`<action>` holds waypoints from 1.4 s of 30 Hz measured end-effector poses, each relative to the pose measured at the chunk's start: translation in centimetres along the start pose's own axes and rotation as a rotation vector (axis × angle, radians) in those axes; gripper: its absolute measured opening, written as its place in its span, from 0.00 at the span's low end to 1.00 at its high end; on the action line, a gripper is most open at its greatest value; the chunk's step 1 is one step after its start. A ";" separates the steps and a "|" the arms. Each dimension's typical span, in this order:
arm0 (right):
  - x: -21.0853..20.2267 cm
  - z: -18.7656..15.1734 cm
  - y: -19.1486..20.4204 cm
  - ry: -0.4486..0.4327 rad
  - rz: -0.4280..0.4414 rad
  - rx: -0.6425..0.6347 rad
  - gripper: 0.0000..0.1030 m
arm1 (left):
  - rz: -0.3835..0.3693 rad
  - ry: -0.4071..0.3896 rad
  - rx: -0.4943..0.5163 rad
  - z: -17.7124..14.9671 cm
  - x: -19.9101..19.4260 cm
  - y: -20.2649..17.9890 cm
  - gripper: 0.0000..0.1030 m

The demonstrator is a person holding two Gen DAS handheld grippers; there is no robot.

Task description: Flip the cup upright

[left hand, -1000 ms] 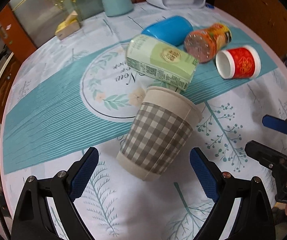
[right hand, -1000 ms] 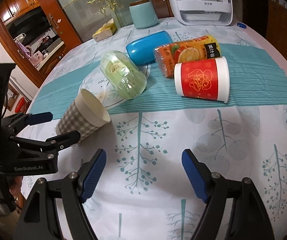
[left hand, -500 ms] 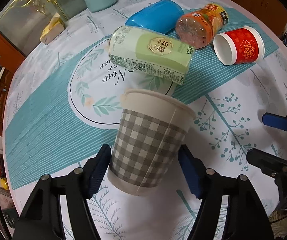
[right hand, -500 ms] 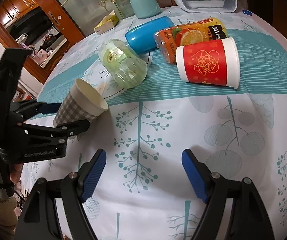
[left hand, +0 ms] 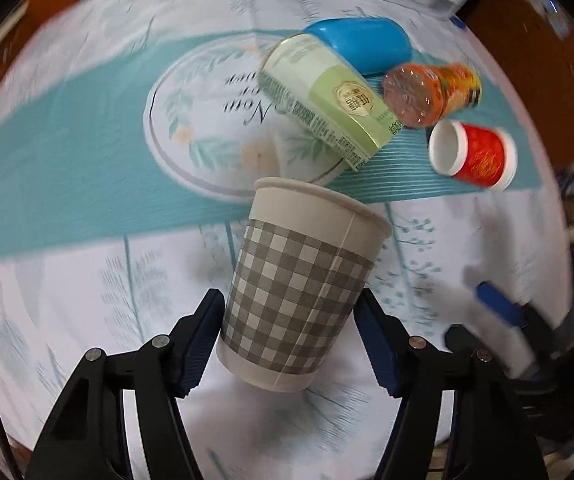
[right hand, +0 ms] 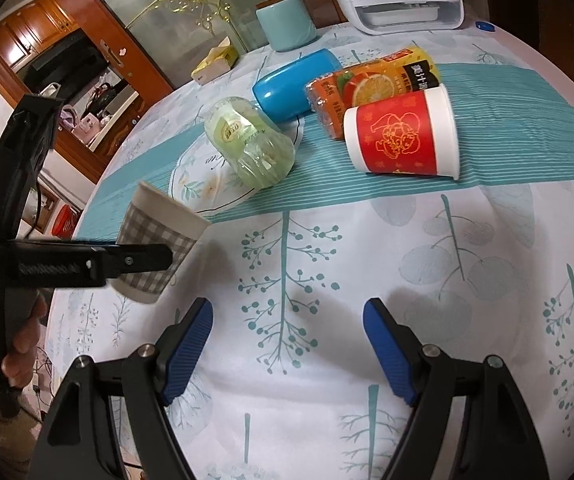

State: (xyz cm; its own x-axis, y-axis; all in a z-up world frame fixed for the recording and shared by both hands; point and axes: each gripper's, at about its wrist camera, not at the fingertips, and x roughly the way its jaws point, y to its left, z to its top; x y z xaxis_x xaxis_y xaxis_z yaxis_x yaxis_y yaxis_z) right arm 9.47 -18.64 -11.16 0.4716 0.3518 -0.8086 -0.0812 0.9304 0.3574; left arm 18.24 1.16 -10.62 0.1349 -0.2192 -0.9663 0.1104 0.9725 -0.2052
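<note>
Grey-checked paper cup (left hand: 301,286) sits clamped between the blue pads of the left gripper (left hand: 289,340), tilted with its mouth up and its base just off the tablecloth (right hand: 367,248). Beyond the cup's rim lies a green bottle (left hand: 327,100); behind that bottle lie a blue case (left hand: 363,44), an orange bottle (left hand: 433,90) and a red cup (left hand: 475,154). Right of the checked cup, the right gripper (right hand: 287,348) hangs with jaws apart, holding nothing.
</note>
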 end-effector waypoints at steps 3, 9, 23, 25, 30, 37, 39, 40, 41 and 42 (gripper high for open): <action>-0.6 -0.2 -0.1 -0.009 0.001 0.007 0.76 | -0.079 0.001 -0.092 -1.3 -0.9 0.5 0.63; -1.8 -0.8 -0.4 -0.023 -0.002 0.026 0.76 | -0.240 -0.001 -0.293 -4.6 -1.1 1.2 0.63; -2.8 -2.6 -1.3 -0.015 -0.056 0.052 0.76 | -0.390 -0.040 -0.533 -8.5 3.1 0.8 0.65; -2.8 -2.7 -1.3 -0.013 -0.064 0.052 0.76 | -0.390 -0.044 -0.542 -8.6 3.7 0.4 0.64; -2.4 -2.9 -1.5 0.005 -0.065 0.059 0.76 | -0.385 -0.029 -0.529 -8.2 5.0 -0.3 0.68; -2.5 -3.0 -1.6 0.004 -0.051 0.073 0.76 | -0.383 -0.045 -0.495 -7.9 4.4 -0.4 0.81; -2.6 -3.0 -1.5 0.001 -0.045 0.070 0.76 | -0.383 -0.044 -0.488 -8.1 4.1 -0.2 0.81; -2.6 -3.0 -1.5 0.001 -0.043 0.069 0.76 | -0.382 -0.044 -0.482 -8.1 4.1 -0.1 0.81; -2.6 -3.0 -1.5 0.000 -0.042 0.068 0.76 | -0.376 -0.044 -0.475 -8.1 4.0 -0.1 0.81; -2.6 -3.0 -1.4 0.000 -0.040 0.067 0.76 | -0.371 -0.045 -0.470 -8.1 3.9 0.0 0.81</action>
State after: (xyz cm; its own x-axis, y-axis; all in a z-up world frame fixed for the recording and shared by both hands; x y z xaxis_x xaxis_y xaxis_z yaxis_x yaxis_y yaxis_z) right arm 5.72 -20.55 -10.98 0.4734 0.3146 -0.8228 -0.0037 0.9347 0.3553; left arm 10.80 0.93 -15.65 0.2133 -0.5441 -0.8114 -0.2876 0.7588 -0.5844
